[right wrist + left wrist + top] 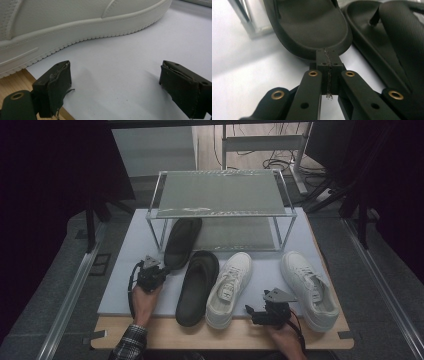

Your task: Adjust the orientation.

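Note:
Two black slippers and two white sneakers lie on a pale mat point(125, 285) in front of a two-shelf metal rack point(220, 192). One slipper point(182, 240) point(312, 25) lies with its toe under the rack. My left gripper point(162, 269) point(327, 53) is shut, pads together with nothing between them, its tips against that slipper's heel rim. The other slipper point(197, 287) point(392, 37) lies just to its right. My right gripper point(252, 312) point(115, 75) is open above the mat, beside the middle sneaker point(230, 290) point(62, 22).
The second white sneaker point(307, 290) lies at the right of the mat. A rack leg point(247, 17) stands left of the pushed slipper. The mat rests on a wooden board point(225, 335) point(15, 80) whose front edge runs close under my right gripper.

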{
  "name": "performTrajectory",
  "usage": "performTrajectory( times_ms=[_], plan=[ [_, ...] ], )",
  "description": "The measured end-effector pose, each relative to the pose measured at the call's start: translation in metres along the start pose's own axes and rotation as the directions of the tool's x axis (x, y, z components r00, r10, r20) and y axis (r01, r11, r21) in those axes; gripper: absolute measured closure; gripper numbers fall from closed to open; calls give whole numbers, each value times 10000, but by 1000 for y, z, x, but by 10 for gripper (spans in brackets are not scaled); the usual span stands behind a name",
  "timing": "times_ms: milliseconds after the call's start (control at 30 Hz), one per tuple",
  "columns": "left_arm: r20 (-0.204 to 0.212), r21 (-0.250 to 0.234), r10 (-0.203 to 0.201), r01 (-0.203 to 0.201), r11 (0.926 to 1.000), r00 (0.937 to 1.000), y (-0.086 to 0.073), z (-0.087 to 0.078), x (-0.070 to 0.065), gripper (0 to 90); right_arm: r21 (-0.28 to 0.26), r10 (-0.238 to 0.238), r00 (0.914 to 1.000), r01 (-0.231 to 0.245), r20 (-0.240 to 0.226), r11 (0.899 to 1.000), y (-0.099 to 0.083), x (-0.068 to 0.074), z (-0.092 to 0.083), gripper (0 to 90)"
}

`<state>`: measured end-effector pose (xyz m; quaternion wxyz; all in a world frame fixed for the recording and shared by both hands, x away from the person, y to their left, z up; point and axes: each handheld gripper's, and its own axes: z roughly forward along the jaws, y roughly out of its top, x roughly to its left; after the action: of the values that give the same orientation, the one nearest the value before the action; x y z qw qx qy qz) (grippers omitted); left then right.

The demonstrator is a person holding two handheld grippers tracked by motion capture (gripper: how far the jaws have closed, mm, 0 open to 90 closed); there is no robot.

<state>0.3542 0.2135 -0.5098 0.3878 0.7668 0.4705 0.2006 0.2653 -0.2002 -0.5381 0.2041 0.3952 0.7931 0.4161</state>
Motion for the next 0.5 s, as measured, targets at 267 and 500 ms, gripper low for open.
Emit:
performTrajectory(
  times_ms=[267, 500],
  plan=[
    [-16, -20, 2, -2, 10000, 10000, 12, 14, -1, 895, -8, 7, 10000, -7, -18, 10000, 0, 0, 0, 105],
    [-153, 97, 87, -86, 9999, 9998, 22, 23, -1, 895, -9, 10, 10000, -10, -19, 10000, 0, 0, 0, 105]
  ],
)
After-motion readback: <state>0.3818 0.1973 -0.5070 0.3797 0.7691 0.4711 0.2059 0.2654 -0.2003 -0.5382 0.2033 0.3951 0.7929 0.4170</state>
